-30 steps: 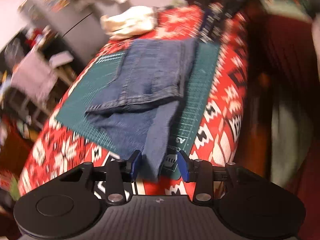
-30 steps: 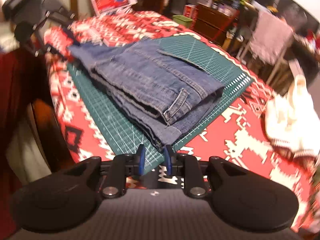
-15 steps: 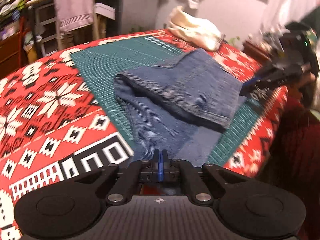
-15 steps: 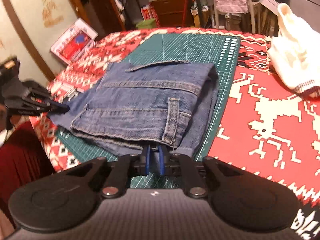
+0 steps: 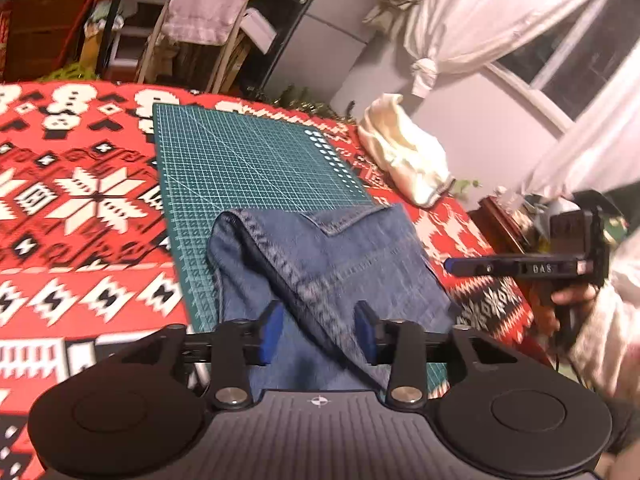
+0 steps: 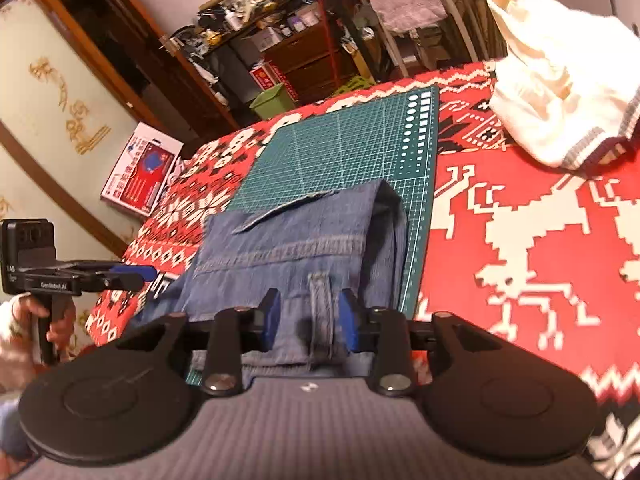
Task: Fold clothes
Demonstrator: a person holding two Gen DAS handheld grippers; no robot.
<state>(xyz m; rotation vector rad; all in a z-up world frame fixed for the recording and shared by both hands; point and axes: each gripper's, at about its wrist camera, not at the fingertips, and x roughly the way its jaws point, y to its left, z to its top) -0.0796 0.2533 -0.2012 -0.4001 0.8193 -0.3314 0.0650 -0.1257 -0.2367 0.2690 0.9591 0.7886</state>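
Jeans [image 5: 340, 264], blue denim and doubled into a thick rectangular packet, lay on the green cutting mat [image 5: 240, 160] toward the near edge of the table [image 5: 80, 184], which was draped in a red patterned cloth. Seen by the left wrist camera, a seamed fold edge ran diagonally across the upper layer, and some denim hung past the mat's near edge. The left gripper [image 5: 318, 334] stood with its fingers wide apart, straddling that fold edge and gripping nothing. The right gripper [image 6: 308, 318] likewise stood with fingers wide apart on either side of a belt loop [image 6: 320, 304] at the waistband, gripping nothing. A cream knitted garment [image 6: 560, 92] lay crumpled well apart, near the far right corner of the table.

Judgement: the packet fits either a fold just laid down and released, or a fold about to be gripped for another doubling; the frames cannot settle which. Any further fold would call for both pairs of fingers closing on matching corners through all layers, since the stacked denim is stiff and the lower layers could slide.
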